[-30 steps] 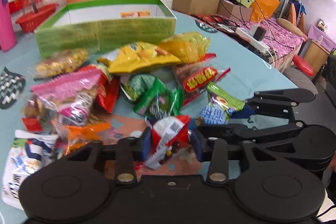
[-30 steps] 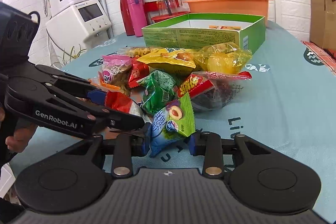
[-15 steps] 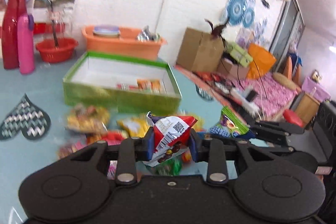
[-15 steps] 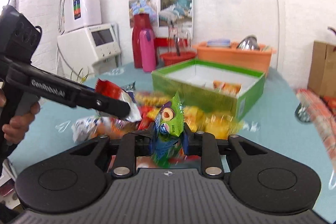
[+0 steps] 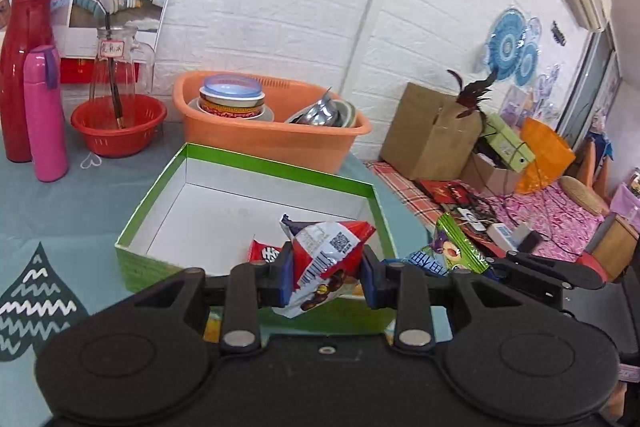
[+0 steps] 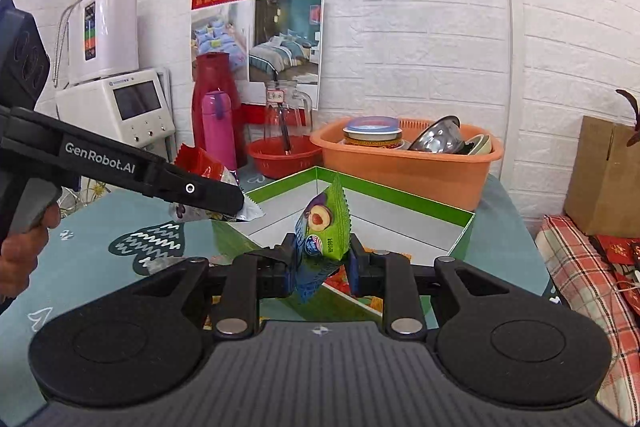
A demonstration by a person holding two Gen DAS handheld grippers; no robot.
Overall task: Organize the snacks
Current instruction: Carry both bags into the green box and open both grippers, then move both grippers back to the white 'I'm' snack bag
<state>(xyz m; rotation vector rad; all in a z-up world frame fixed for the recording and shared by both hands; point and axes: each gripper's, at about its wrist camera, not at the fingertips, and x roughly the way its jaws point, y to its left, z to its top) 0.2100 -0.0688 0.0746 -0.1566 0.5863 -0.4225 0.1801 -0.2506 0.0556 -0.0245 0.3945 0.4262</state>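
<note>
My left gripper (image 5: 325,277) is shut on a red and white snack packet (image 5: 325,263), held just above the near wall of the green box (image 5: 256,163). The box has a white inside, and a red packet (image 5: 262,254) lies by its near wall. My right gripper (image 6: 320,267) is shut on a green and blue snack packet (image 6: 323,231), held upright over the box's (image 6: 466,235) near corner. In the right wrist view the left gripper (image 6: 208,193) comes in from the left with its red packet (image 6: 200,167). The right gripper's green packet (image 5: 456,253) shows at the right of the left wrist view.
Behind the box stand an orange tub (image 5: 272,135) of bowls, a red basket (image 5: 118,125) holding a glass jug, a pink bottle (image 5: 44,115) and a red flask (image 5: 22,83). A cardboard box (image 5: 432,135) and a cluttered side table sit to the right. The tablecloth (image 5: 60,195) is light blue.
Both grippers closed on their packets, lifted them off the pile and carried them up and forward to the green box. The snack pile has dropped out of view.
</note>
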